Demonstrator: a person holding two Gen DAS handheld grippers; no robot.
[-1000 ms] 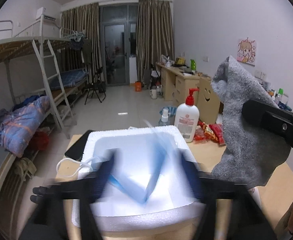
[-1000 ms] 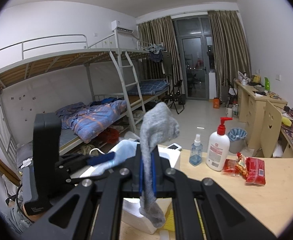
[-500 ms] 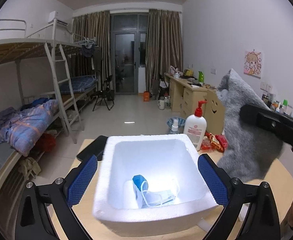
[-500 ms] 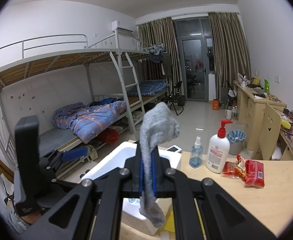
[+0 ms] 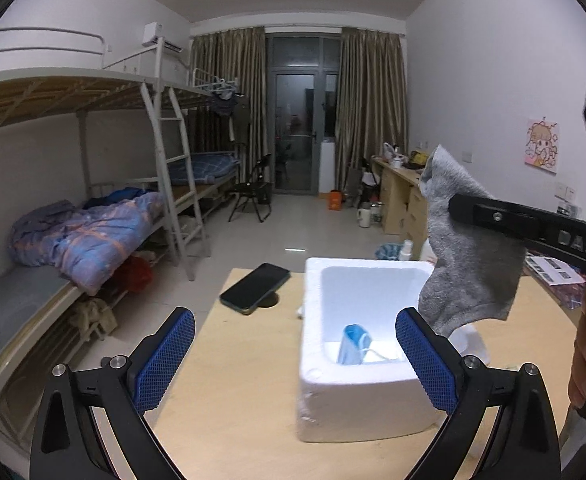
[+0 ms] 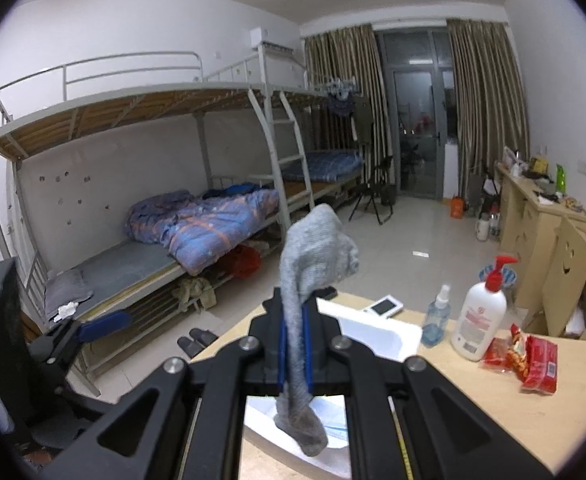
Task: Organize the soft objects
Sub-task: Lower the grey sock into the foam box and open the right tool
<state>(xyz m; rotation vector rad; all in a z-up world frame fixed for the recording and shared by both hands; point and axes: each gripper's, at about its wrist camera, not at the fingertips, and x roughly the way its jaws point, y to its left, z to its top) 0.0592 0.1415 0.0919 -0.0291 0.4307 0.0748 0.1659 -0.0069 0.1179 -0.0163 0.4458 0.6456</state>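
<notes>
My right gripper [image 6: 294,354] is shut on a grey sock [image 6: 313,256], which hangs over the white foam box [image 6: 377,330]. In the left wrist view the same sock [image 5: 465,264] dangles above the box's [image 5: 357,404] right side, held by the right gripper's black arm. A blue face mask [image 5: 353,350] lies inside the box. My left gripper [image 5: 297,358] stands open and holds nothing, low at the table's near left, with the box's left wall between its blue pads [image 5: 165,360].
A black phone [image 5: 255,288] lies on the wooden table [image 5: 229,364] left of the box. A lotion pump bottle [image 6: 481,320], a small spray bottle [image 6: 437,320] and red snack packets [image 6: 533,360] stand at the far right. A hand [image 5: 585,356] shows at the right edge.
The left gripper let the face mask drop into the box, opened wide and slid left, so the box now sits to its right. The right gripper carried the sock over the box.
</notes>
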